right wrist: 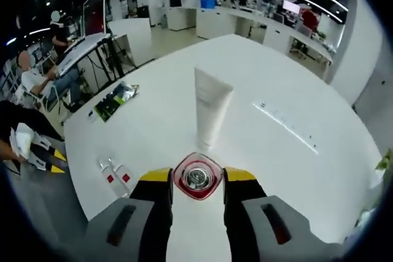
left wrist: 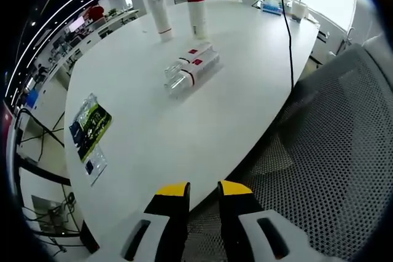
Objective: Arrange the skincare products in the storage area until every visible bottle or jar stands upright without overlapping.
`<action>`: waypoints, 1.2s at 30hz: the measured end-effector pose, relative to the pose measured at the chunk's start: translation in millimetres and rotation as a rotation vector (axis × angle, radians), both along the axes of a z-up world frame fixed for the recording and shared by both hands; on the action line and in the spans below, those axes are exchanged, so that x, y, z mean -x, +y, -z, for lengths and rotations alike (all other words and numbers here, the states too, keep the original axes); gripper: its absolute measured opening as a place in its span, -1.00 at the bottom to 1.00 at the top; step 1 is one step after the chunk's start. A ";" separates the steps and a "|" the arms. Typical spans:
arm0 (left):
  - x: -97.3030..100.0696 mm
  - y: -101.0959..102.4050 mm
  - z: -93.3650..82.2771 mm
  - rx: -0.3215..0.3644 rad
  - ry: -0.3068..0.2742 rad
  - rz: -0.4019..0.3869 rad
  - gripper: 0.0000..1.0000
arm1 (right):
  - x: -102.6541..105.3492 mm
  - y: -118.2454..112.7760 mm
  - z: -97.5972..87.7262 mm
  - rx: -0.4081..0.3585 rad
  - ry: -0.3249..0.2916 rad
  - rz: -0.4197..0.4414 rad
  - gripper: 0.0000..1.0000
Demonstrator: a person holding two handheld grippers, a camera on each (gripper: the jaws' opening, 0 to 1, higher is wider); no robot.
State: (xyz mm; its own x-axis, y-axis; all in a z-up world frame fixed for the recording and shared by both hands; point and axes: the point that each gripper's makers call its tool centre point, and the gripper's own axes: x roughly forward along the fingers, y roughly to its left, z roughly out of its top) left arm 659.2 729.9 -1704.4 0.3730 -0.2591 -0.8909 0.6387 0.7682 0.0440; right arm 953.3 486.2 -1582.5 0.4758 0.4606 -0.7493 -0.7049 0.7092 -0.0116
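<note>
The right gripper [right wrist: 197, 179] pinches the red, metal-centred cap of an upright white bottle [left wrist: 197, 15] on the glossy white table [left wrist: 184, 133]. Beyond it stands one white squeeze tube [right wrist: 210, 107], cap down and tapering. Two clear bottles with red labels [left wrist: 190, 69] lie on their sides, touching each other; their contents cannot be told. A flat printed packet [left wrist: 89, 128] lies near the table edge. The left gripper [left wrist: 202, 191] hovers over that edge, jaws slightly apart, holding nothing.
</note>
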 end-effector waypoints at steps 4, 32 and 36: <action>-0.3 -0.7 -0.6 0.001 -0.005 0.003 -0.62 | 1.4 0.4 7.0 -0.067 -0.024 0.019 0.06; 1.2 -0.9 0.0 0.000 0.005 0.007 -0.62 | 14.6 6.2 44.7 -0.207 -0.151 -0.089 -0.40; 1.7 -0.7 0.5 0.000 0.008 0.006 -0.62 | 13.5 4.9 44.3 -0.226 -0.162 -0.076 -0.42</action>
State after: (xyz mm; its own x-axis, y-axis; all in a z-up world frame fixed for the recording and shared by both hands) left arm 657.5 729.2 -1704.9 0.3641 -0.2609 -0.8941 0.6433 0.7646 0.0388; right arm 939.8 491.0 -1626.8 0.5388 0.6462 -0.5405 -0.7579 0.6519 0.0238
